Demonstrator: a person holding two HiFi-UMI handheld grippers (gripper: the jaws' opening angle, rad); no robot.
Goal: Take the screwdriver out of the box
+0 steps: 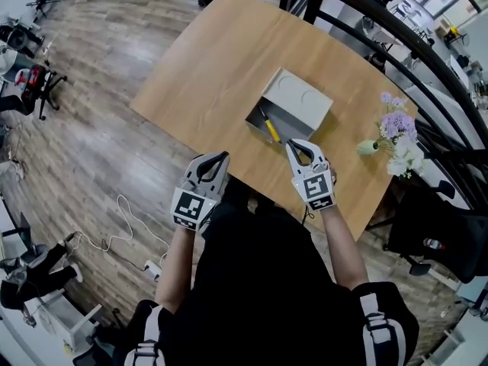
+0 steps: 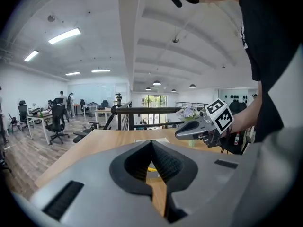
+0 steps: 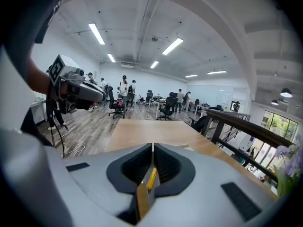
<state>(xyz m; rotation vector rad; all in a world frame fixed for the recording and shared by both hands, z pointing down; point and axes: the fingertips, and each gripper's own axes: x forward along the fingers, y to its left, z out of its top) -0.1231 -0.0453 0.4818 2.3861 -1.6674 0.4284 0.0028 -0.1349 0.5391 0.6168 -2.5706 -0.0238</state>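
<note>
Screwdriver (image 1: 270, 130) in box (image 1: 303, 99) points handle-first at nearer right gripper (image 1: 294, 146); it and left gripper (image 1: 220, 158) pressed together, empty.

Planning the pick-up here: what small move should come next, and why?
Probably open the right gripper and ease it forward over the screwdriver. Its jaws are together and empty, and it sits right by the open box, closer to the tool than the left gripper.

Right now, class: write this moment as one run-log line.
screwdriver: in box | left gripper: shut, empty | right gripper: shut, empty | grasp: none
</note>
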